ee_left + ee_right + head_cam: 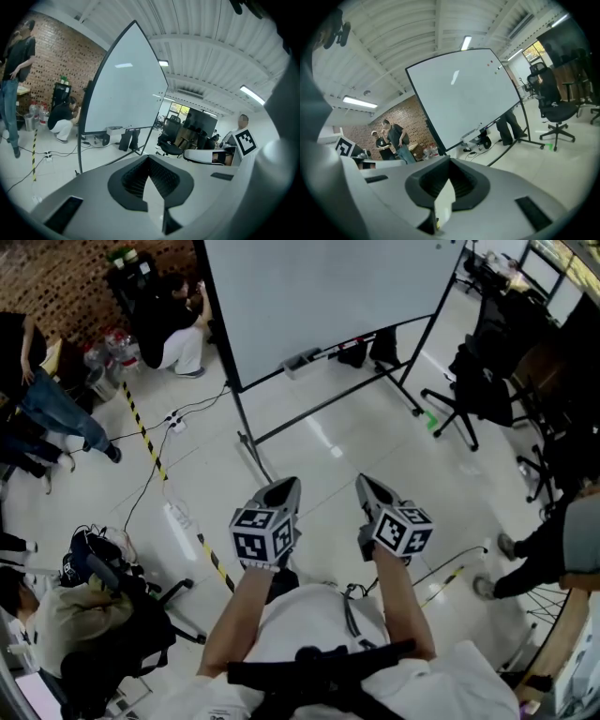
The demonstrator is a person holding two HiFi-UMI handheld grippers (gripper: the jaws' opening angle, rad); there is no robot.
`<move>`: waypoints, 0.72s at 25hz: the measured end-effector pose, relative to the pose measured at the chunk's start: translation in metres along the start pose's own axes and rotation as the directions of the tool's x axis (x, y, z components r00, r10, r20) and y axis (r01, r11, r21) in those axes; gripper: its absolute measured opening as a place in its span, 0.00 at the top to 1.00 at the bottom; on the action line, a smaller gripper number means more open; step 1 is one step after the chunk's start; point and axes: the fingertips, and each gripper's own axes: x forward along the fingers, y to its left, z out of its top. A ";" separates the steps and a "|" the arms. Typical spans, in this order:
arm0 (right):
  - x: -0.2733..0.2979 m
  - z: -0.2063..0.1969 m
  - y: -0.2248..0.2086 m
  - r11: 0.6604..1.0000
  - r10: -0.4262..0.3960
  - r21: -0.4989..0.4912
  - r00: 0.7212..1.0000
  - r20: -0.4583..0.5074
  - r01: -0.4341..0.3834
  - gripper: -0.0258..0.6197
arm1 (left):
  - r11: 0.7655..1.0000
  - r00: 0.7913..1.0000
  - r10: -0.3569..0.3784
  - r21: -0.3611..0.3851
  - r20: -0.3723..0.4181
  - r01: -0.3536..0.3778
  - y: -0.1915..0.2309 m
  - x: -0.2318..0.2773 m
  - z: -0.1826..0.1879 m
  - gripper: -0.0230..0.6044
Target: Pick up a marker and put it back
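Left gripper (284, 487): we hold it empty, jaws pressed together.
Right gripper (368, 487): likewise pressed together, pinching nothing.
Marker: too small for us to pick out; whiteboard (319, 287) tray (302, 361) well ahead.

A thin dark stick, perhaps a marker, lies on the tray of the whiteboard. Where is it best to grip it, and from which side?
Grip the stick at its middle, across its width, coming from above and from the front. It lies flat along the tray, and the whiteboard rises behind it, so the back is closed. Too small to confirm as a marker.
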 end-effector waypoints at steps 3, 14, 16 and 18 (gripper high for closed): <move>-0.004 0.002 0.004 0.999 0.024 -0.024 1.000 -0.006 -0.024 0.96 | 1.000 1.000 0.017 0.004 0.021 -0.017 -0.006 -0.007 0.002 0.97; -0.012 0.005 -0.002 0.998 0.031 -0.046 0.999 -0.008 -0.031 0.96 | 1.000 1.000 0.005 0.012 0.026 -0.006 -0.023 0.000 0.000 0.97; -0.014 0.007 -0.004 0.999 0.025 -0.045 1.000 -0.002 -0.025 0.96 | 1.000 1.000 -0.003 0.018 0.024 0.003 -0.027 0.003 0.001 0.97; -0.014 0.009 -0.005 0.999 0.021 -0.044 1.000 0.001 -0.021 0.96 | 1.000 1.000 -0.008 0.021 0.024 0.008 -0.029 0.004 0.003 0.97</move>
